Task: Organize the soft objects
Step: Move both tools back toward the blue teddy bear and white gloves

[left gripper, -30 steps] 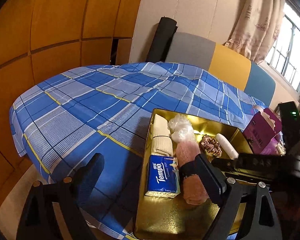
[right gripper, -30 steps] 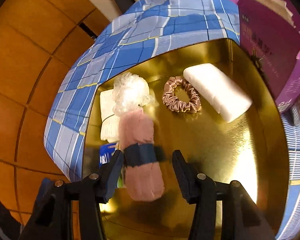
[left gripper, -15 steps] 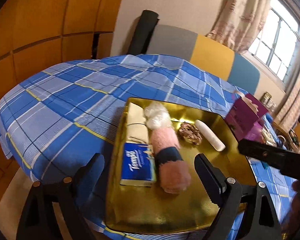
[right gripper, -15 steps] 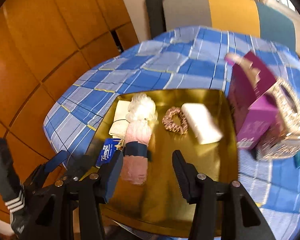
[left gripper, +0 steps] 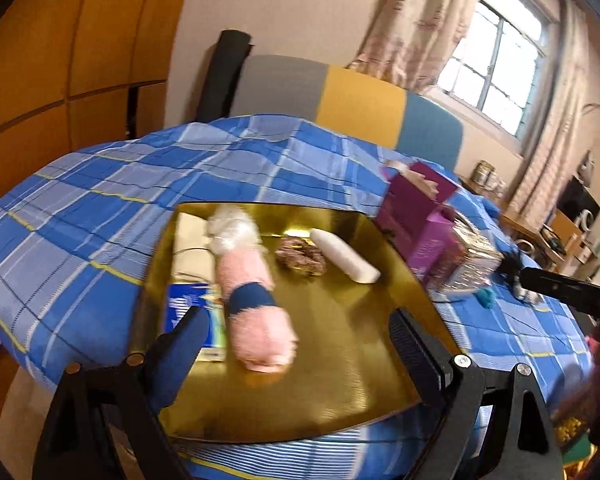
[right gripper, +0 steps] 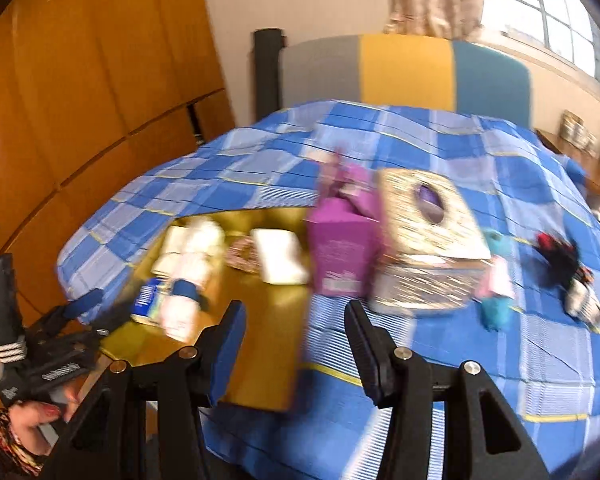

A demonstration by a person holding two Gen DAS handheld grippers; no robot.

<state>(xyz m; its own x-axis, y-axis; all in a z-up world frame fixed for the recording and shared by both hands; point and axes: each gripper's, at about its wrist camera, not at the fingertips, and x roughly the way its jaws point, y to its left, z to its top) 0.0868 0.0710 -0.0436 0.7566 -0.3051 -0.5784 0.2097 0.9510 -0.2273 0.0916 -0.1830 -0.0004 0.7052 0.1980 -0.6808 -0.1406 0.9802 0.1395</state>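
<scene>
Soft objects lie gathered in a gold tray (left gripper: 340,380) on a surface covered by a blue plaid cloth (left gripper: 100,200). Along the tray's left side, in the left wrist view, a pink rolled towel with a dark blue band (left gripper: 256,304) lies lengthwise, with a white fluffy bundle (left gripper: 232,228) at its far end, a cream folded cloth (left gripper: 190,248) beside it against the left wall, and a blue tissue pack (left gripper: 188,308) just beside the towel's near half. Farther in lie a brownish scrunchie (left gripper: 300,258) and, touching or nearly touching it on its right, a white oblong pad (left gripper: 344,256). Just outside the tray's right edge stands an open purple box (left gripper: 416,220), and next to that a glittery tissue box (right gripper: 428,240). In the right wrist view, farther right on the cloth, lie a small teal and pink item (right gripper: 496,284) and a black, red and white bundle (right gripper: 568,276); blur hides what they are. The left gripper (left gripper: 296,344) hangs over the tray's near part with its jaws spread wide and holding nothing. The right gripper (right gripper: 296,336) has its jaws apart with a narrower gap and nothing between them, over the tray's near right corner. A hand (right gripper: 32,420) holds the left gripper's handle at the lower left of that view.
</scene>
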